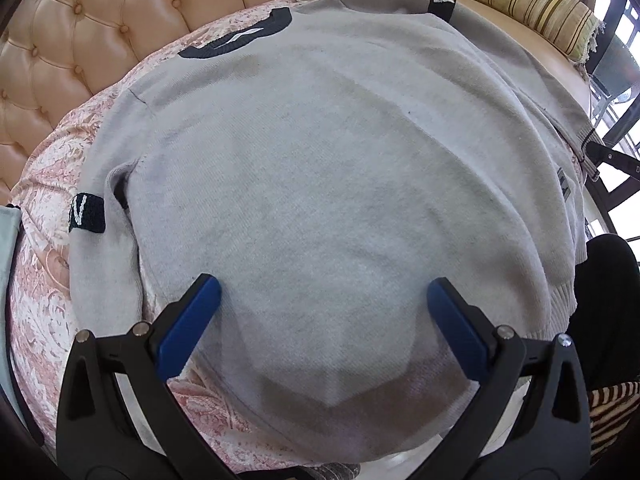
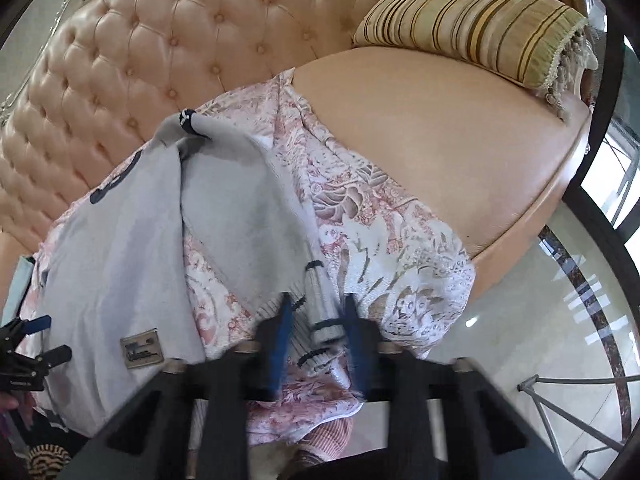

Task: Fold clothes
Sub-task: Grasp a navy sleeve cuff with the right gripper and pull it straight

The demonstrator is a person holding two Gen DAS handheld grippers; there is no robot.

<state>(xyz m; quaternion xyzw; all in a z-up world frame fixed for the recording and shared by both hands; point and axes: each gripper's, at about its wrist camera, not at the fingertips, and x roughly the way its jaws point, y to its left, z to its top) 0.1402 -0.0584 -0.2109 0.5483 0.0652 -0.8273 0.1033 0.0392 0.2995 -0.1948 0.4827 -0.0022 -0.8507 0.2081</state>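
A light grey sweater (image 1: 320, 152) with a navy collar (image 1: 236, 36) lies spread flat on a pink floral cloth (image 1: 44, 280) over a sofa seat. My left gripper (image 1: 320, 288) hovers over its lower body, jaws wide open, with only flat fabric under them. In the right wrist view the sweater (image 2: 120, 248) is at the left, and one sleeve (image 2: 248, 184) runs down toward me. My right gripper (image 2: 318, 304), blurred, is shut on that sleeve's ribbed cuff (image 2: 320, 288). The left gripper (image 2: 36, 340) shows at that view's left edge.
A tufted peach sofa back (image 2: 180, 48) rises behind the cloth. A striped cushion (image 2: 472, 20) rests at the right end on bare seat leather (image 2: 440, 140). A glossy tiled floor (image 2: 540, 320) lies beyond the seat edge. A dark-clothed leg (image 1: 608, 300) stands at the right.
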